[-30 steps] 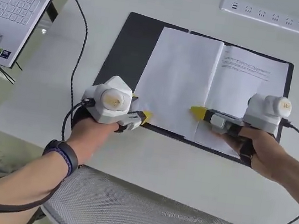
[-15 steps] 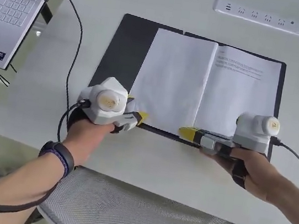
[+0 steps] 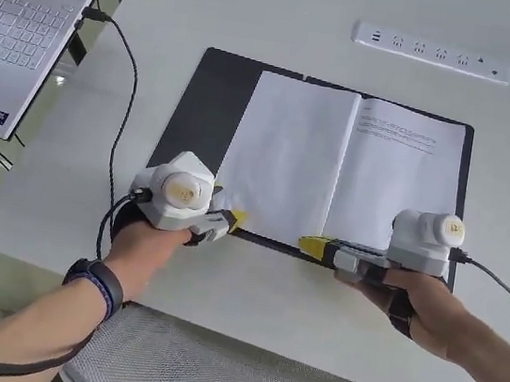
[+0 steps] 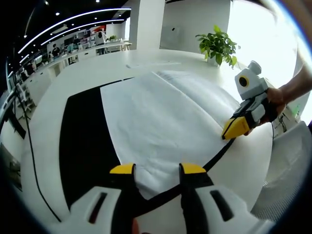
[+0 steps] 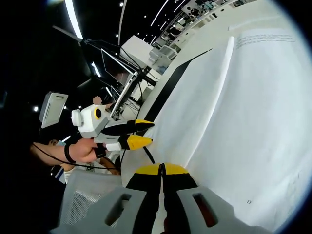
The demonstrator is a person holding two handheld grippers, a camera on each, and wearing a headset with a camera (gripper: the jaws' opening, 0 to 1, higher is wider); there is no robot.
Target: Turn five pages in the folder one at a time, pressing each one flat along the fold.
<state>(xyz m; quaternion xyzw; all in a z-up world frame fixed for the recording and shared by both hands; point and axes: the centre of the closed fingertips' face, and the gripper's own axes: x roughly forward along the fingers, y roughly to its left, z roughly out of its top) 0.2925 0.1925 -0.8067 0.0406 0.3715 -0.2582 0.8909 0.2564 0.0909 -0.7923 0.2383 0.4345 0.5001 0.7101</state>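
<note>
A white desk [image 3: 260, 21] carries the open folder [image 3: 201, 98] at centre, a laptop [image 3: 14, 15] at 10 o'clock and a power strip [image 3: 431, 52] at 1 o'clock. The left gripper [image 3: 228, 218] sits at the folder's 7 o'clock corner. The right gripper [image 3: 314, 247] touches the fold [image 3: 342, 165] at its 6 o'clock end.

In the left gripper view the jaws stand apart over the folder's near edge, holding nothing.

In the right gripper view the jaws are pressed together, empty, with the fold running away toward 1 o'clock.

A turned page [image 3: 283, 157] lies flat, so this press looks about finished. How many of the five are done cannot be told.
</note>
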